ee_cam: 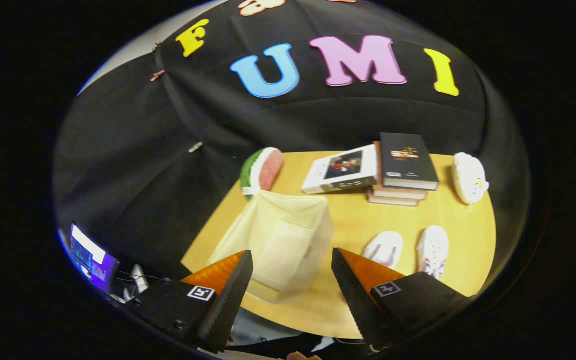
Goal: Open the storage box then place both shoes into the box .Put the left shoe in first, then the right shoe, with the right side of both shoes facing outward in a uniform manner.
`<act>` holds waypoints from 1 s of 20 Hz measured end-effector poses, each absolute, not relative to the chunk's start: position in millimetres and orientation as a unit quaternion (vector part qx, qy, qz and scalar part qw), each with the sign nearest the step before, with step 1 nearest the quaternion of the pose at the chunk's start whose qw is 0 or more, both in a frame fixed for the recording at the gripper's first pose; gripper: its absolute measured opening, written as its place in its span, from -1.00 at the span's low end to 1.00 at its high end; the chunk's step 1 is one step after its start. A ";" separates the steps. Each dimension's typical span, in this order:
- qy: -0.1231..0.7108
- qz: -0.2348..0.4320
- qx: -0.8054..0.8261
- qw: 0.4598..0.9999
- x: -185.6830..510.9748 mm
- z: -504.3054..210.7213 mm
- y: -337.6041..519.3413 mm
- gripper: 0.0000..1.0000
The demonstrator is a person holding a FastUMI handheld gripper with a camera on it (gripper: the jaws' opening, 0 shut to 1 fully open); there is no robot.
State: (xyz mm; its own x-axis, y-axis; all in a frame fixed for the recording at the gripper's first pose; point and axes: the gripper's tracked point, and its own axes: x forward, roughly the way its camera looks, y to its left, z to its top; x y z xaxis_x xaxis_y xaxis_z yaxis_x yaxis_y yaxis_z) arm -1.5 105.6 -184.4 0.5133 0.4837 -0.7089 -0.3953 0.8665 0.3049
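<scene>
Wood-toned bench (pixel 348 220) under the gripper (pixel 292 260), jaws spread wide and holding nothing; cream fabric storage box (pixel 288 240) sits between and just ahead of them, lid closed. Two white shoes (pixel 410 250) lie side by side right of the box; beyond are a watermelon-slice toy (pixel 262 171), stacked books (pixel 383 170), a white plush (pixel 469 178), then the black cloth wall (pixel 168 175), a lit screen (pixel 90 257) off the bench's left.
</scene>
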 end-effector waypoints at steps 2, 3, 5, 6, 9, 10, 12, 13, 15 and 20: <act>0.434 0.222 0.012 0.873 1.2 -216.6 66.7 0.96; 0.440 0.210 -0.012 0.873 0.9 -233.6 49.3 0.97; 0.452 0.191 -0.055 0.870 -0.6 -268.7 21.8 0.97; 0.460 0.189 -0.065 0.865 0.9 -286.9 13.4 0.97; 0.498 0.184 -0.070 0.844 -1.6 -331.3 1.7 0.97; 0.507 0.177 -0.074 0.841 3.0 -346.9 -1.8 0.97; 0.520 0.168 -0.080 0.834 12.0 -374.5 -6.9 0.97; 0.524 0.171 -0.080 0.830 15.6 -386.0 -5.2 0.97; 0.529 0.171 -0.089 0.827 24.4 -402.3 -4.5 0.97; 0.524 0.167 -0.077 0.832 49.3 -426.4 11.3 0.75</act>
State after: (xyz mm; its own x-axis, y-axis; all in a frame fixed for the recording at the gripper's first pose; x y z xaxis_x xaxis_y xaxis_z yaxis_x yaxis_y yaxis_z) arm 49.3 11.3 -426.4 0.3948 0.1974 -0.8973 -0.3588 0.9322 0.0472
